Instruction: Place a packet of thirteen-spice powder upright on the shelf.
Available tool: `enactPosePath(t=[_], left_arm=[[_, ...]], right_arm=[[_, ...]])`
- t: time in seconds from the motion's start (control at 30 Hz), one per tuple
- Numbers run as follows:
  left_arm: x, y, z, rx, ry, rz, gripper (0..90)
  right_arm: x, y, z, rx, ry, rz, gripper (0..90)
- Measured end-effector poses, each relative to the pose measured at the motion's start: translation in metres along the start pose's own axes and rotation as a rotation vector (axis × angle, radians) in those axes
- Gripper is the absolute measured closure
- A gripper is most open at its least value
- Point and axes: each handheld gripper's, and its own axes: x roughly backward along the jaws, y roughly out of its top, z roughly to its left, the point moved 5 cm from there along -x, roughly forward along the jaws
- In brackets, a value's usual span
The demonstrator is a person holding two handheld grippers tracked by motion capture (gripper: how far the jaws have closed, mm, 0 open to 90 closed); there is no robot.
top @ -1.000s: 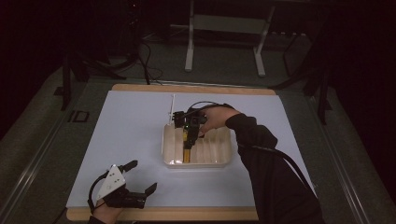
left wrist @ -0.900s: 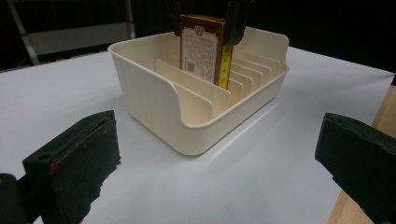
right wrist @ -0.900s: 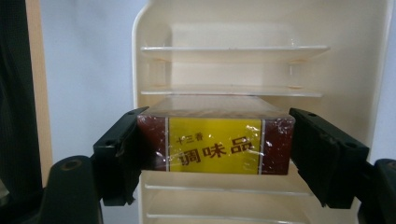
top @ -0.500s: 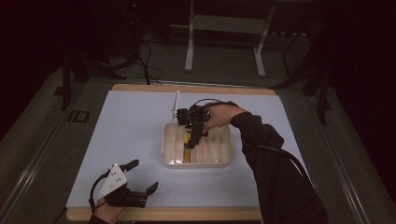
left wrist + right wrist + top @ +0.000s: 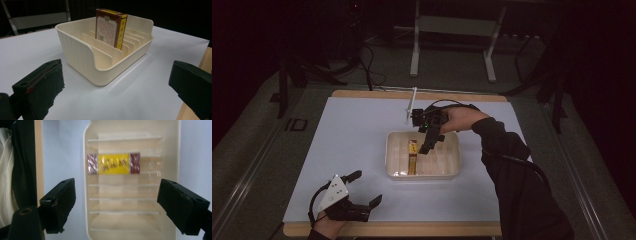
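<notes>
The right gripper (image 5: pixel 428 145) is hanging over the cream tray (image 5: pixel 394 165) with its jaws spread and nothing between them, having just been opening. The red-and-yellow box (image 5: pixel 412 156) is standing on edge in a slot between the tray's dividers, apart from both grippers. Standing so tall in its slot, it is probably leaning on thin dividers, so a jaw brushing it could tip it over. The left gripper (image 5: pixel 357 192) is resting released near the table's (image 5: pixel 352 125) front edge, well clear.
</notes>
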Motion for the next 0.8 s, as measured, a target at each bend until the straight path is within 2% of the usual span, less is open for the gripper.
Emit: enactPosePath(t=[0.27,0.37,0.43,0.53,0.6,0.77,0.8], left_arm=[[-0.001,0.000,0.000,0.001,-0.001,0.001,0.0],[-0.001,0.000,0.000,0.000,0.000,0.003,0.0],[-0.001,0.000,0.000,-0.001,0.002,0.003,0.0],[-0.002,0.000,0.000,0.000,0.002,0.004,0.0],[-0.002,0.000,0.000,0.001,0.000,0.005,0.0],[-0.002,0.001,0.000,-0.003,0.000,0.006,0.0],[-0.002,0.001,0.000,-0.003,-0.001,0.006,0.0]], right_arm=[[0.014,-0.021,-0.001,-0.045,-0.010,-0.046,16.3],[0.018,-0.028,-0.003,-0.060,-0.033,-0.055,18.0],[0.021,-0.038,-0.006,-0.092,-0.051,-0.066,18.8],[0.021,-0.046,-0.008,-0.111,-0.059,-0.075,18.8],[0.021,-0.057,-0.010,-0.146,-0.069,-0.080,18.7],[0.021,-0.070,-0.012,-0.181,-0.100,-0.092,16.9],[0.020,-0.078,-0.012,-0.218,-0.123,-0.086,14.5]])
